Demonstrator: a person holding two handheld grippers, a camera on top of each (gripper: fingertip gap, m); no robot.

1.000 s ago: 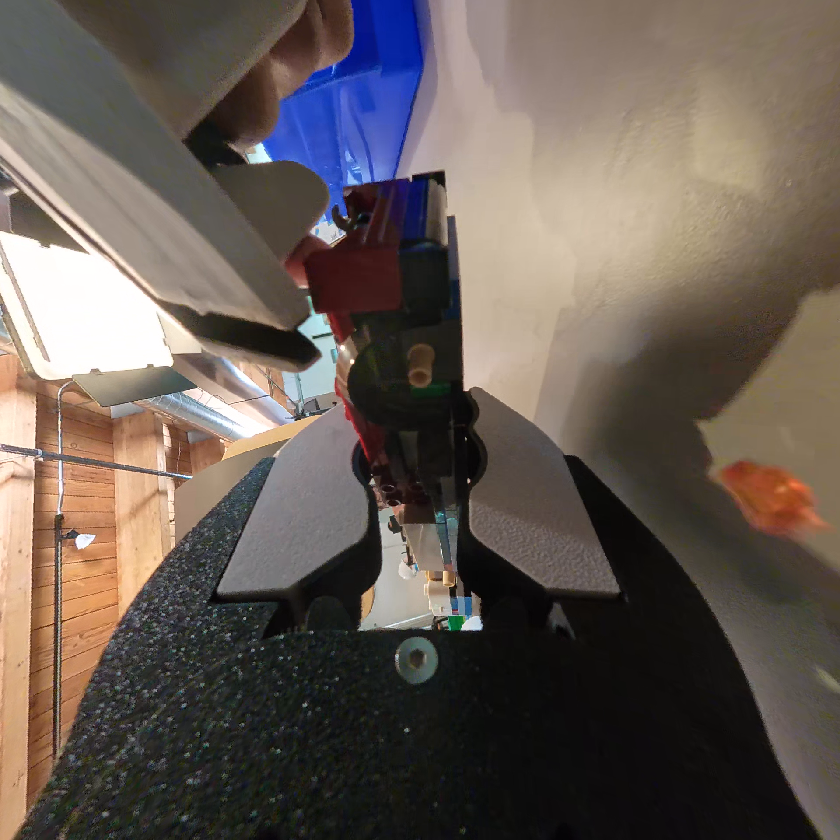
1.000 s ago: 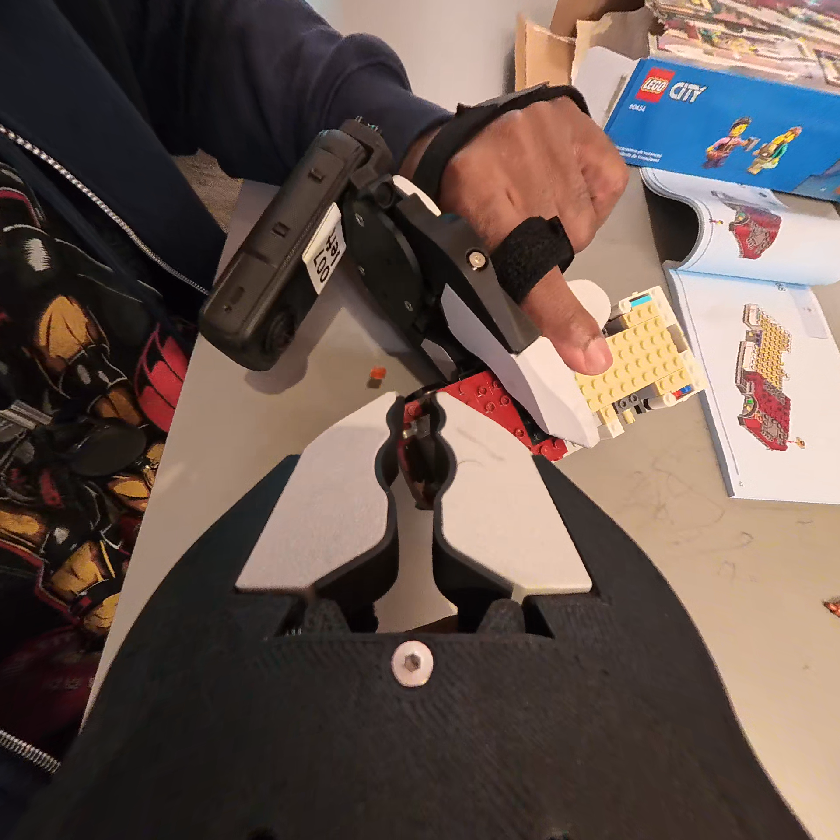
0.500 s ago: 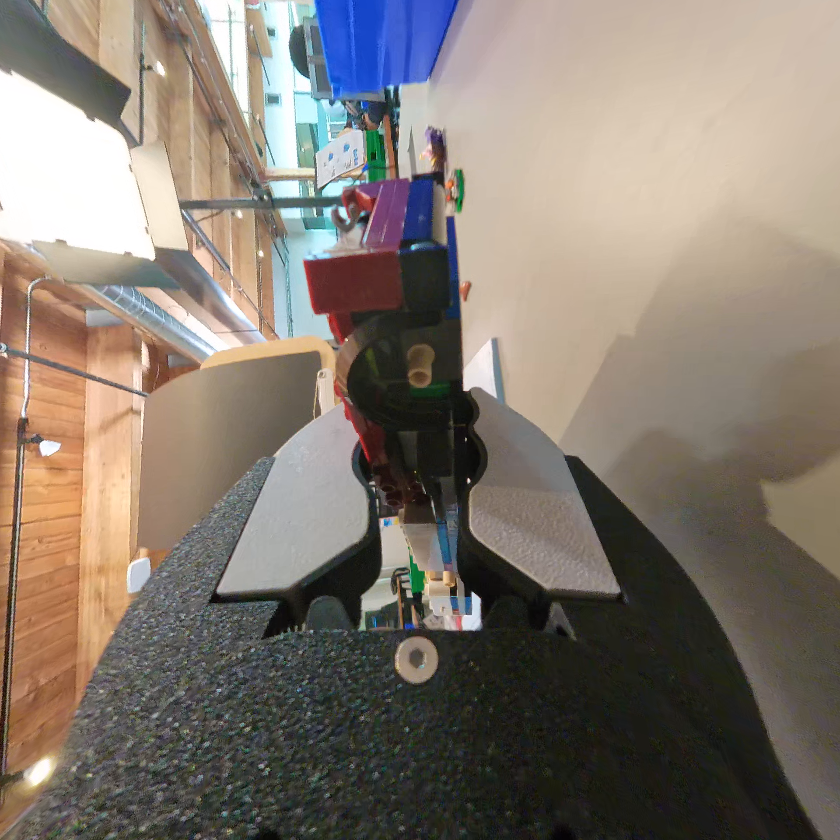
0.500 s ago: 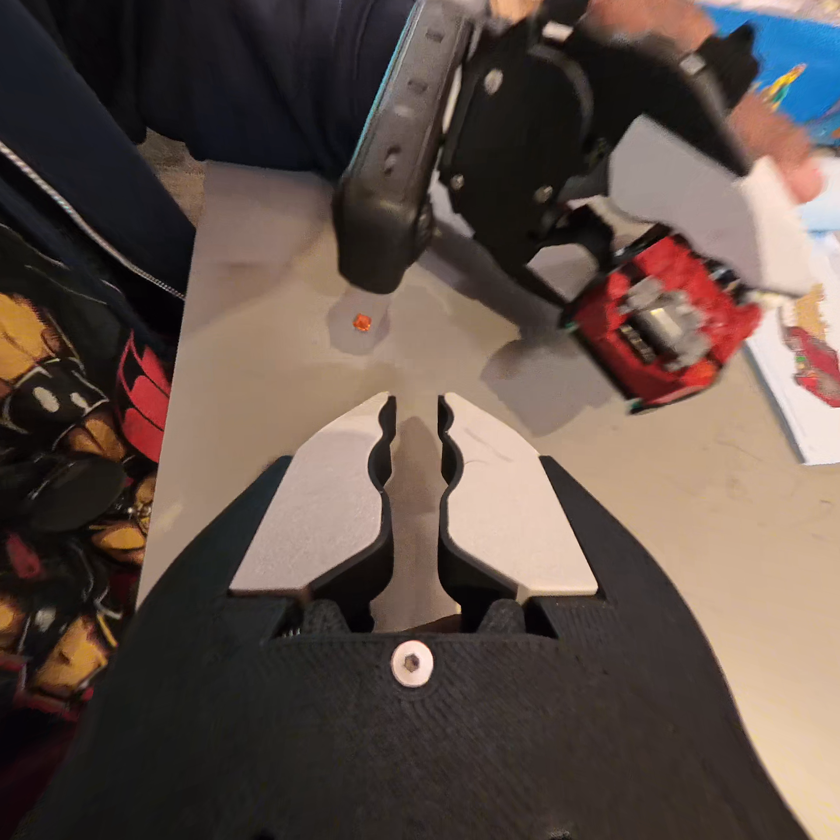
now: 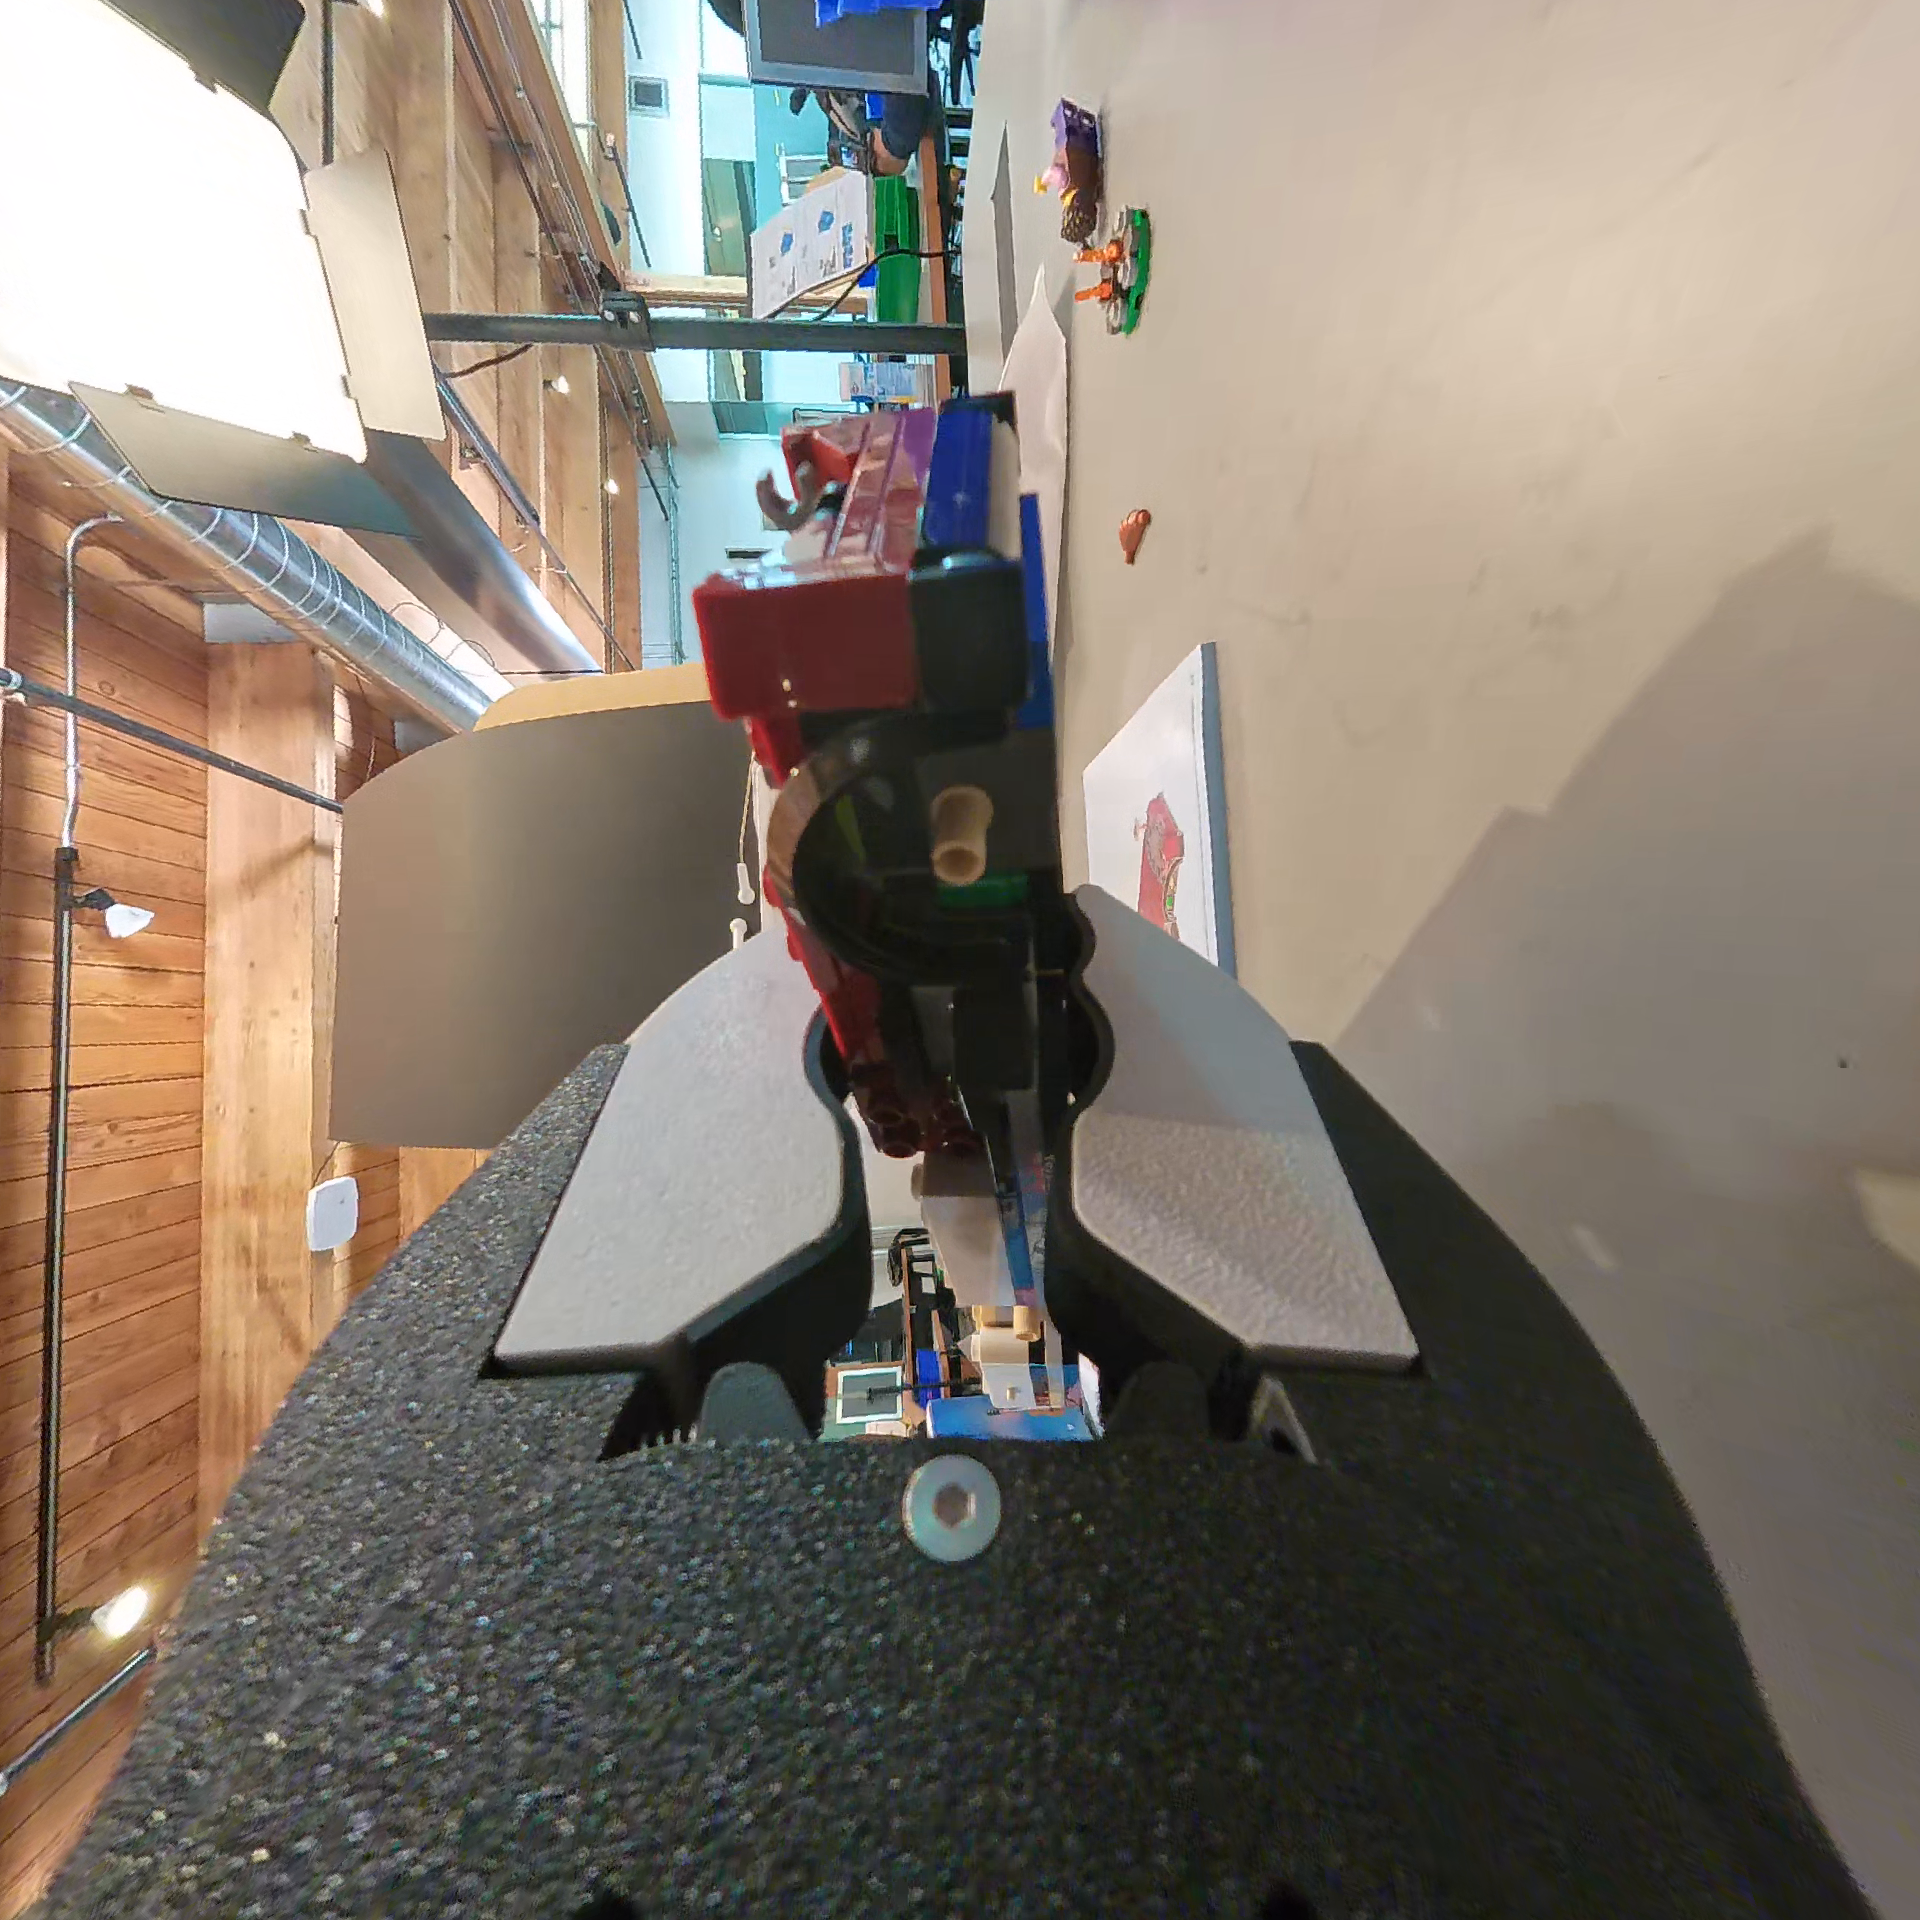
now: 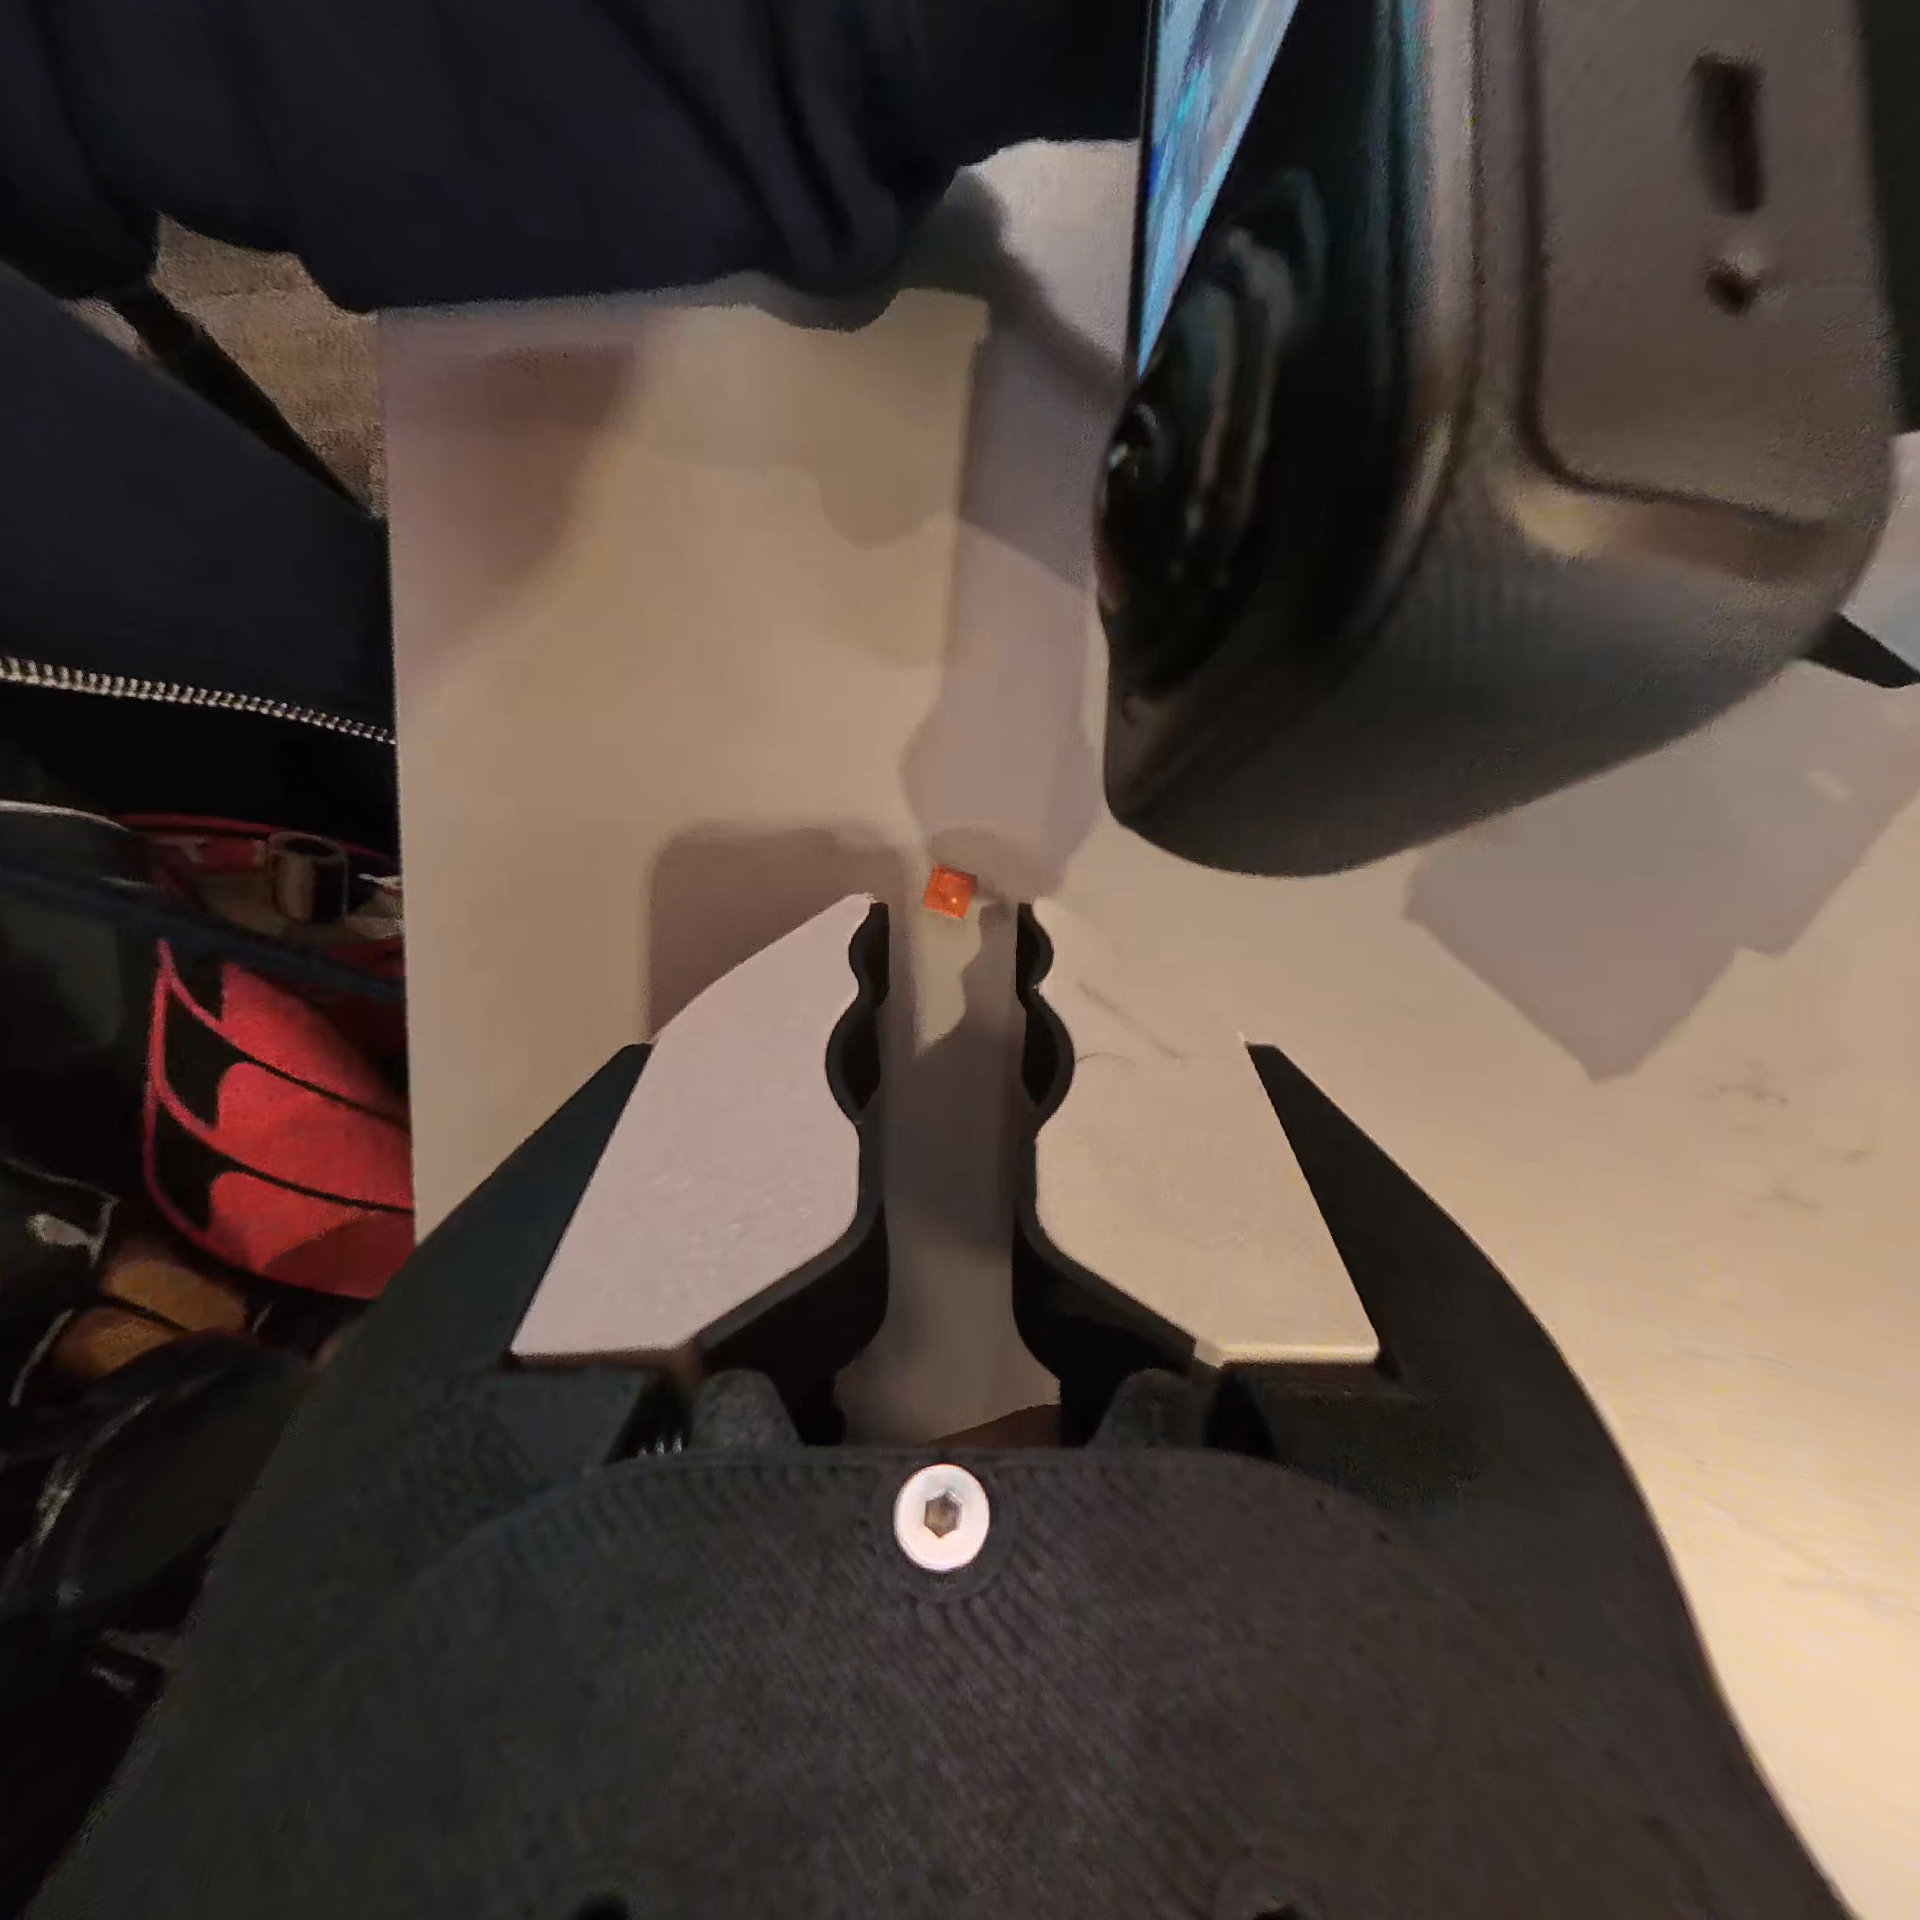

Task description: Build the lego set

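A brick-built model [image 5: 894, 727] of dark red, black and blue pieces, with a tan peg sticking out of its side, sits clamped between the pads of the left gripper [image 5: 951, 997], which press on it from both sides; the gripper is rolled over, so the pale table [image 5: 1455, 416] runs up the right of its view. Beside the model lie an open booklet [image 5: 1164, 810], a small brown piece [image 5: 1136, 530] and, farther off, a little green-and-orange build [image 5: 1122, 265] next to a purple one [image 5: 1075, 156]. The right gripper [image 6: 948, 920] hangs low over the table with its jaws apart and nothing between them, and a tiny orange square piece [image 6: 950, 891] lies on the surface just beyond its fingertips. The blurred grey camera body [image 6: 1455, 468] of the other gripper looms close above, and a person's dark sleeve [image 6: 468, 135] crosses the top.
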